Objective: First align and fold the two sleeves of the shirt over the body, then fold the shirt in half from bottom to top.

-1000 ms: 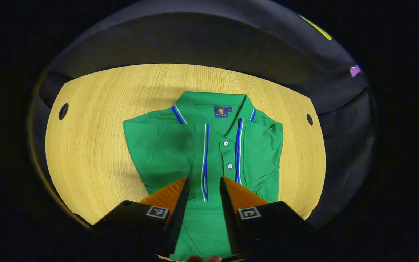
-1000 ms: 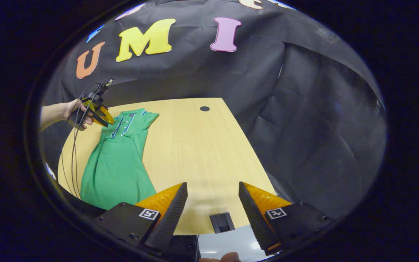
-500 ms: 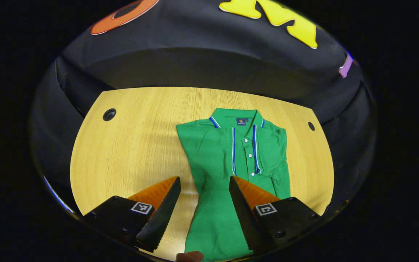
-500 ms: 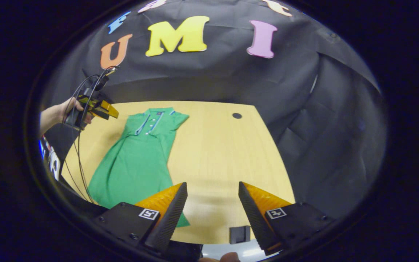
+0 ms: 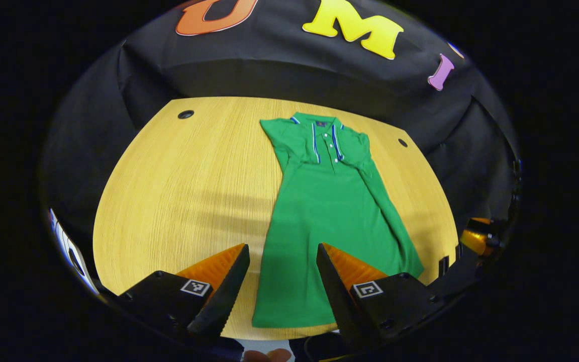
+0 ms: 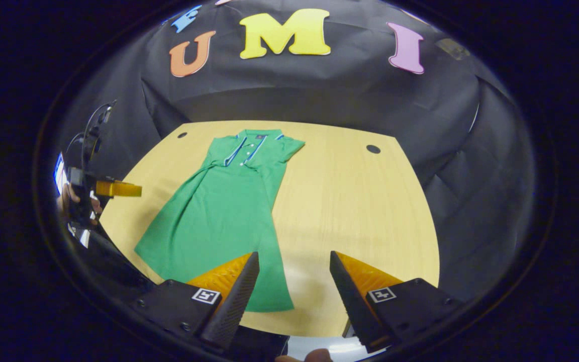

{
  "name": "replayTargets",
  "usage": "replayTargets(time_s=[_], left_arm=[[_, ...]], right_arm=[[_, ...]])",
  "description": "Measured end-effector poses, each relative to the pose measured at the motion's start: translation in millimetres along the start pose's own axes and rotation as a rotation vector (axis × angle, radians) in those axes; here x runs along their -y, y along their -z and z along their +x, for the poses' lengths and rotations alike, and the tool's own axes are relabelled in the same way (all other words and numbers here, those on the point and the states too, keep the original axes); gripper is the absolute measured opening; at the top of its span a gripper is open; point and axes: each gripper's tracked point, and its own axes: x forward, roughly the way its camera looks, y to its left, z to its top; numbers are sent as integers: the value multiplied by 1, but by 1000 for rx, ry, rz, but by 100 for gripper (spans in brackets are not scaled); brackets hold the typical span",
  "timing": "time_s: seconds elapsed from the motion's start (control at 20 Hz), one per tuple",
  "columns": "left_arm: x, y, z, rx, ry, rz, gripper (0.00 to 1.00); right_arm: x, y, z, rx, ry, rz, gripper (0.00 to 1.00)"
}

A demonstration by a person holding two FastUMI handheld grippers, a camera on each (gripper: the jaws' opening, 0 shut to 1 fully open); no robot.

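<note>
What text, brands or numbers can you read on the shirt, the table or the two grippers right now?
Neck label inside the collar of the green shirt: too small and blurred to read.
Square markers on the left gripper: black-and-white patterns, no words or numbers.
Square markers on the right gripper: the same, no words.
Wooden table: no writing on it.

Bright, sharp centre; dark, fisheye-warped edges.
</note>
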Motion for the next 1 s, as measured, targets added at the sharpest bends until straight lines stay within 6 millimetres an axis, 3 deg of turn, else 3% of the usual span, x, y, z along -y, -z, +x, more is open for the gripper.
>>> replayTargets(time_s=[0.2,0.6,0.8,1.0], left_arm=[[-8,65,-8,-59,5,69,88],[-31,132,2,-229,12,84,88],[-33,144,5,-282,-3,81,88],[-34,144,13,-302,-39,106,88]], right_arm=[[-8,36,2,-68,-11,-41,91],[-24,113,30,-263,-14,-53,91],[-24,125,49,-324,6,-54,91],[-20,143,62,-404,8,-54,91]])
